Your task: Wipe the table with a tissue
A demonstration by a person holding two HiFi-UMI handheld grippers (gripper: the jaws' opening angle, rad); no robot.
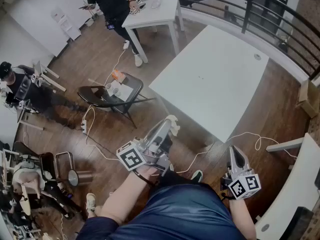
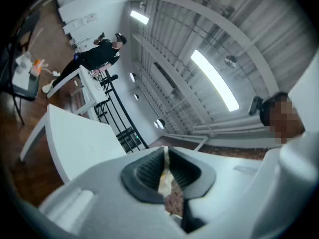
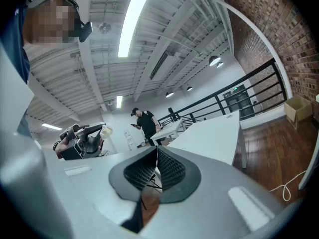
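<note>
A wooden floor (image 1: 100,59) spreads under a large white tabletop (image 1: 210,79), with a black railing (image 1: 260,9) behind it and a folding chair (image 1: 107,96) near its left corner. The head view places both grippers short of the tabletop, over the floor. The left gripper view shows the left gripper (image 2: 165,151) pinching a tissue (image 2: 164,176) between its ribbed pads. The right gripper (image 3: 156,151) is pressed together and empty.
</note>
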